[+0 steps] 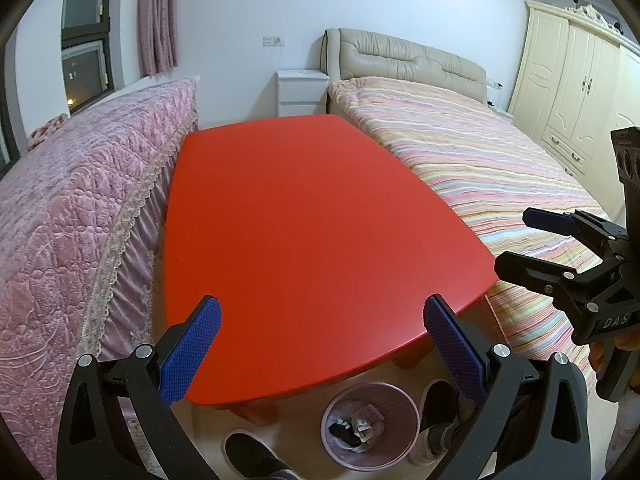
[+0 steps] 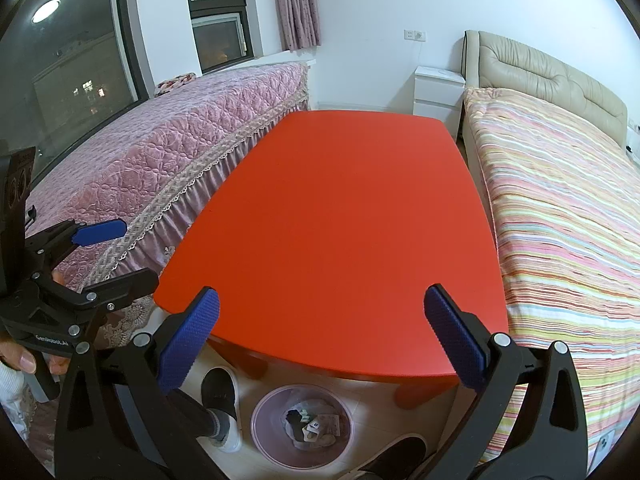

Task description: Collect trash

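Apparently nearly done: the red worktop (image 1: 312, 216) ahead of both hand-held grippers is bare, and the trash (image 2: 312, 424) lies in the bin (image 2: 264, 412) below them. Left hand-held gripper (image 1: 322, 344) and right hand-held gripper (image 2: 322, 340) hang wide, empty.

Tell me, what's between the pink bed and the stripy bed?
The red table fills the gap between the pink quilted bed and the striped bed, its top bare in both wrist views.

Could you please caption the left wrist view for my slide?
Both grippers open over a bare red table, with trash already in the pink bin on the floor below.
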